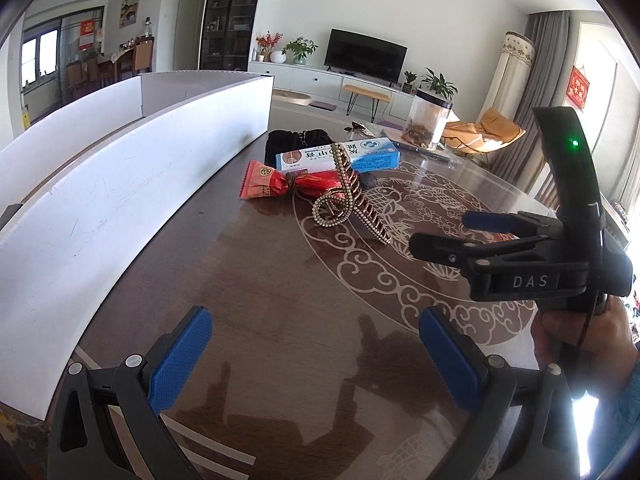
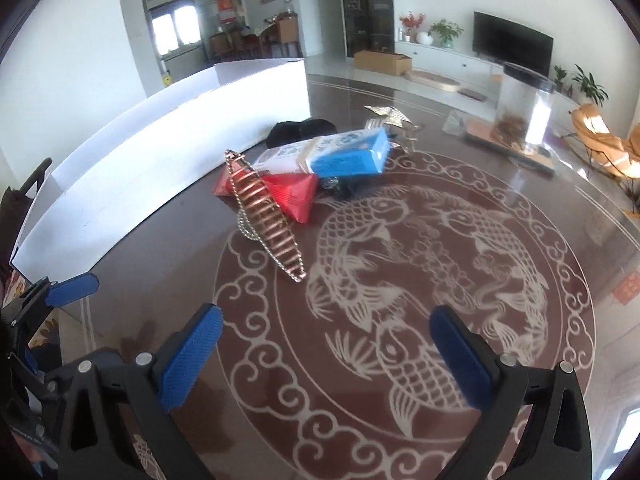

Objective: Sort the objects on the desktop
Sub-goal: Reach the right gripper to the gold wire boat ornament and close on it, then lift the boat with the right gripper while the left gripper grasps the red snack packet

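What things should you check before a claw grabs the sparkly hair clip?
1. Left claw open and empty: ok.
2. Right claw open and empty: ok.
3. Sparkly hair clip in plain sight on the table: ok.
4. Nothing lying on top of the clip: ok. It sits at the front of the pile, leaning against the red snack packet.
5. Blue and white box safe from being bumped: cannot tell. It rests on the packet right behind the clip.
6. White sorting box close by and open: ok, though its inside is hidden.
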The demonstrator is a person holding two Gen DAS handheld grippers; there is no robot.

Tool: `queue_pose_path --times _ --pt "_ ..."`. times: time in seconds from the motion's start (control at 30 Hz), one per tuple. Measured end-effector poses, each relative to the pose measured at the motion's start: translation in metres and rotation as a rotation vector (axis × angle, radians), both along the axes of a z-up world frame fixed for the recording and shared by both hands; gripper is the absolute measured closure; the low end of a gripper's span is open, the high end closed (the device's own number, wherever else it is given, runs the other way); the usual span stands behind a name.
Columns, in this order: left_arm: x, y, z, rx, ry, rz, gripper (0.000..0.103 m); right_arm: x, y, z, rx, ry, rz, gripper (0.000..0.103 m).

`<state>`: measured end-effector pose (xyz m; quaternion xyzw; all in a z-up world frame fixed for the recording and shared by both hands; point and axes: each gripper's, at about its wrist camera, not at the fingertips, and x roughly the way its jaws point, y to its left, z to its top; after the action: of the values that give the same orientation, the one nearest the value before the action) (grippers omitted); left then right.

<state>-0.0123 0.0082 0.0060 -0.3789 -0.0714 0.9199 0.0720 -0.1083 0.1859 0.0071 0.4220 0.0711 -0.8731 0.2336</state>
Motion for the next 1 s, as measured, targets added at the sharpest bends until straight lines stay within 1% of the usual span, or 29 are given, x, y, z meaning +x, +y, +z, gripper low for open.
queue_pose_path --times 0.07,0.13,0.17,0.23,0.27,0.3,0.33,0.37,0.4,0.47,0.57,0.73,0.87,1.0 --pt "0.002 -0.005 0.0 0.01 -0.004 0.016 0.0 -0.02 -0.028 -0.006 0.024 -0.008 0.078 0.0" --pt "0.003 -0.01 0.0 0.025 -0.01 0.026 0.0 -0.038 -0.048 -0.014 0.051 -0.025 0.109 0.001" --pt "0.004 -0.012 0.0 0.032 -0.014 0.029 0.0 -0.047 -0.056 -0.018 0.054 -0.037 0.111 0.004" --pt "0.003 -0.013 -0.002 0.037 -0.025 0.031 0.0 -0.062 -0.063 -0.025 0.031 -0.075 0.102 0.019" --pt "0.002 -0.013 -0.003 0.035 -0.03 0.03 0.0 -0.069 -0.066 -0.03 0.011 -0.104 0.097 0.029" --pt "0.001 -0.012 -0.004 0.033 -0.034 0.028 0.0 -0.071 -0.066 -0.03 0.001 -0.091 0.088 0.039" --pt "0.001 -0.011 -0.005 0.029 -0.036 0.024 0.0 -0.073 -0.066 -0.031 -0.023 -0.105 0.089 0.046" --pt "0.0 -0.009 -0.005 0.026 -0.037 0.019 0.0 -0.075 -0.065 -0.03 -0.043 -0.11 0.082 0.065" --pt "0.0 -0.008 -0.005 0.025 -0.037 0.015 0.0 -0.073 -0.064 -0.029 -0.056 -0.117 0.081 0.073" --pt "0.001 -0.007 -0.005 0.025 -0.036 0.008 0.0 -0.063 -0.061 -0.026 -0.026 -0.096 0.065 0.075" --pt "0.001 -0.007 -0.007 0.027 -0.042 0.002 0.0 -0.038 -0.046 -0.021 -0.027 -0.081 0.054 0.076" --pt "0.005 -0.006 -0.005 0.029 -0.038 -0.01 0.0 0.012 0.004 -0.011 -0.075 -0.086 -0.013 0.076" --pt "0.006 -0.004 -0.006 0.037 -0.045 -0.029 0.0 0.056 0.042 -0.008 -0.088 -0.081 -0.093 0.076" --pt "0.005 0.004 -0.008 0.024 -0.055 -0.055 0.0 0.097 0.066 -0.005 -0.083 -0.055 -0.154 0.076"
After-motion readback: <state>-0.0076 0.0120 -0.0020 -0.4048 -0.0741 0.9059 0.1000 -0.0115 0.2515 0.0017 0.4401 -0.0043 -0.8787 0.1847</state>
